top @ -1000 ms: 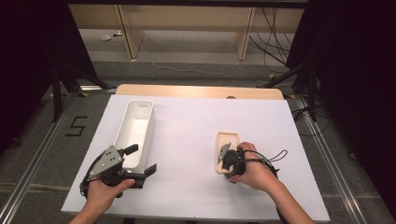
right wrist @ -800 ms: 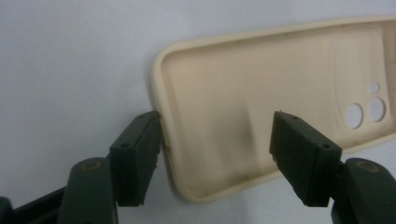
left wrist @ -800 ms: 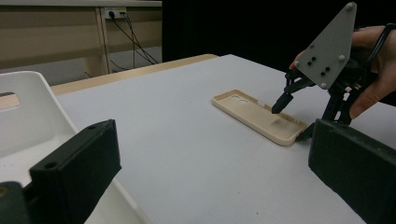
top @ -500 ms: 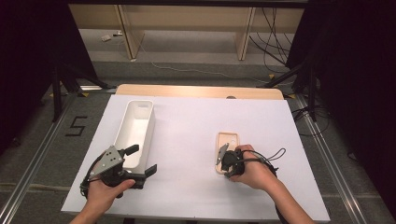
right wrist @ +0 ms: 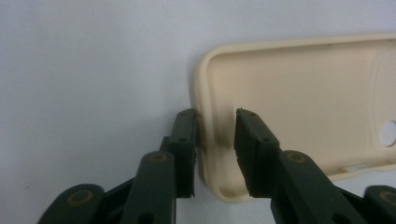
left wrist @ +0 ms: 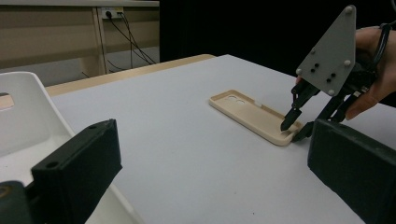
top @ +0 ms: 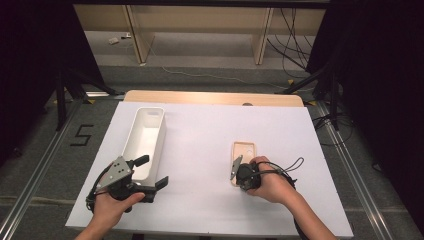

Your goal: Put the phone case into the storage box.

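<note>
Phone case [top: 243, 161], beige and lying open side up on the white table [top: 210, 150], sits right of centre in my high view, with its near end under my right gripper [top: 239, 172]. From up there I can only tell that the gripper is at that end. My right gripper view gives me the detail: the case's short end wall stands between the two black jaws, one outside the rim and touching it, the other inside the shell with a sliver of gap before the wall. The jaws have just been closing and now stand narrow around that wall, not yet pressing from both sides. My left gripper view shows the same thing from the side: the right gripper [left wrist: 295, 127] tips down onto the case's [left wrist: 254, 115] end, its grey three-cornered plate above, my right hand [left wrist: 376, 70] behind it.

My left gripper [top: 150, 172] hovers low at the near end of the white bin [top: 145, 140], jaws wide apart with nothing between them.

The case looks like soft matt plastic, a shallow tray with rounded corners, a raised rim and a camera cutout at the far end. The bin is long, narrow, smooth and glossy white.
</note>
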Motion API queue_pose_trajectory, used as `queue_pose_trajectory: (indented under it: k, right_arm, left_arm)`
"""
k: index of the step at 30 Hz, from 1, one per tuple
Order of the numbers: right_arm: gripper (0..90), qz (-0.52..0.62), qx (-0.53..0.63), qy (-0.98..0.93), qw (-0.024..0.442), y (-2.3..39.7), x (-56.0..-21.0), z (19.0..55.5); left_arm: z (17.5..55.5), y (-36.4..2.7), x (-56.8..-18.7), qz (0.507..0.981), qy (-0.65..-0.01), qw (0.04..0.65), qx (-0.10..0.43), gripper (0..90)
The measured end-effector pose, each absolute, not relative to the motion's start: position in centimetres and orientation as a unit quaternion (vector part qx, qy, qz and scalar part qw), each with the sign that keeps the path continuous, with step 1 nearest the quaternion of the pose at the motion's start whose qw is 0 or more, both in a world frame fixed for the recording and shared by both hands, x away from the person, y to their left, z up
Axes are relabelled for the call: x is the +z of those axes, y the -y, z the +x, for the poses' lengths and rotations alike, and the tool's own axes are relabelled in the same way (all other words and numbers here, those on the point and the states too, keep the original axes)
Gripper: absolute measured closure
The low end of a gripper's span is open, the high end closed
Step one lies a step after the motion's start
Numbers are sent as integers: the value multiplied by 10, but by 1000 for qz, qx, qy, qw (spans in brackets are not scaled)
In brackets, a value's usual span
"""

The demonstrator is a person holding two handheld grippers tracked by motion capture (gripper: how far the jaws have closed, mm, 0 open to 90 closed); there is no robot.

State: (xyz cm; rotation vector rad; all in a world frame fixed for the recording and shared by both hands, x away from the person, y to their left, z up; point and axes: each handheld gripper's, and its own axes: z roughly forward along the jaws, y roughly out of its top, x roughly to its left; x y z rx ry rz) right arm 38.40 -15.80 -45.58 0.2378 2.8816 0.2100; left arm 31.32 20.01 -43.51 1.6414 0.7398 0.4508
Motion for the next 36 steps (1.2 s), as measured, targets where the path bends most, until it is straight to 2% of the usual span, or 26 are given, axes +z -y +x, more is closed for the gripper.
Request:
queue_pose_trajectory:
  k: [15, 36]
  right_arm:
    - [841, 64, 59, -988, 124, 156, -456, 378]
    - [874, 50, 71, -987, 134, 160, -456, 373]
  left_arm:
    - [313, -199, -435, 708, -320, 600, 192, 25]
    - [312, -199, -436, 710, -318, 599, 191, 28]
